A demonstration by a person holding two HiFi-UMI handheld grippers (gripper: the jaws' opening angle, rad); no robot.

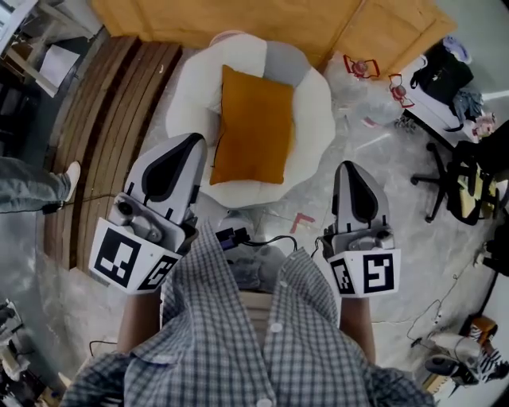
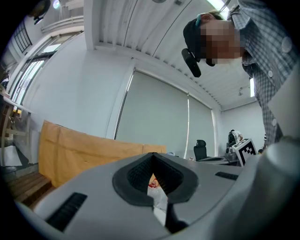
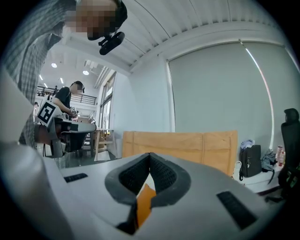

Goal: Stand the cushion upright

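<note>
An orange cushion (image 1: 250,127) lies flat, slightly tilted, on a round white and grey seat (image 1: 318,103) ahead of me. My left gripper (image 1: 195,140) hovers at the seat's near left rim, beside the cushion's lower left corner, jaws shut and empty. My right gripper (image 1: 348,165) is off the seat's near right side, shut with nothing in it. In the right gripper view a sliver of the orange cushion (image 3: 143,204) shows through the slot below the closed jaws of the right gripper (image 3: 150,157). In the left gripper view the left gripper (image 2: 152,157) is closed too.
A tan board (image 1: 262,20) stands behind the seat. Wooden slats (image 1: 103,135) run along the left, with a person's leg (image 1: 32,191) there. Red-framed items (image 1: 358,67) lie on the floor at right, near an office chair (image 1: 461,175) and a desk. Cables (image 1: 262,238) trail by my feet.
</note>
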